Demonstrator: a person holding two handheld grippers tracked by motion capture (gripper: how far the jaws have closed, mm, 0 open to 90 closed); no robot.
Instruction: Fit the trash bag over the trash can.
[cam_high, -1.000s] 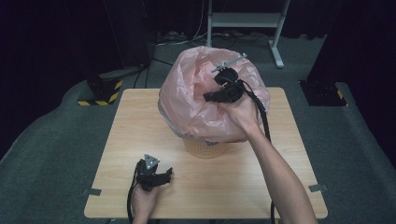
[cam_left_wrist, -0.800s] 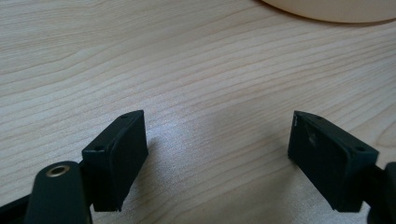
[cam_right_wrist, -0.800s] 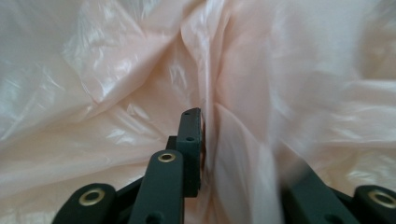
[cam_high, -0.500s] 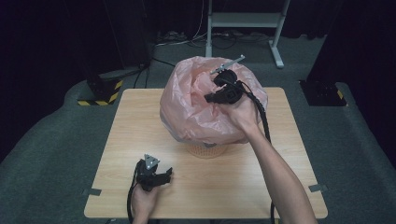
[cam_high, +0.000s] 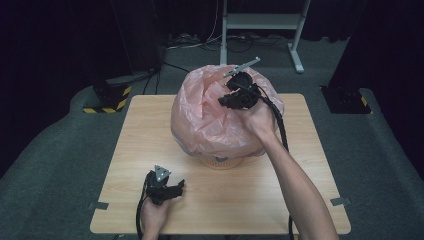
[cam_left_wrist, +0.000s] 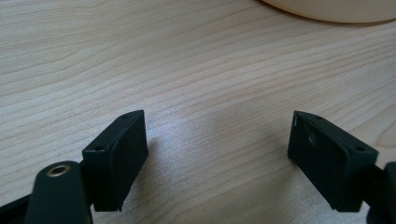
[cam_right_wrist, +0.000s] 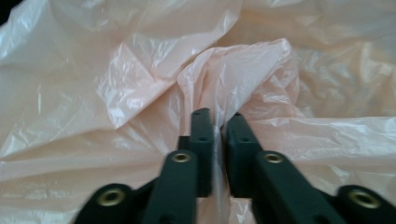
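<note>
A big pink plastic bag (cam_high: 215, 117) sits puffed up near the far edge of the table (cam_high: 125, 155), toward the middle. It hangs over a pale round basket (cam_high: 220, 161), and just the bottom rim of that peeks out under the bag. I cannot see what is inside the basket, because the bag hides it.

The right gripper (cam_high: 231, 99) is up on top of the bag. Its jaws are squeezed together on a fold of the thin pink plastic. I think the person is fitting the bag over the basket or pulling it around. Next, the plastic likely needs a slow, soft tug so it does not rip or slip out.

The left gripper (cam_high: 172, 189) rests near the front edge of the table, toward the left corner. Its jaws are spread wide with nothing between them.
</note>
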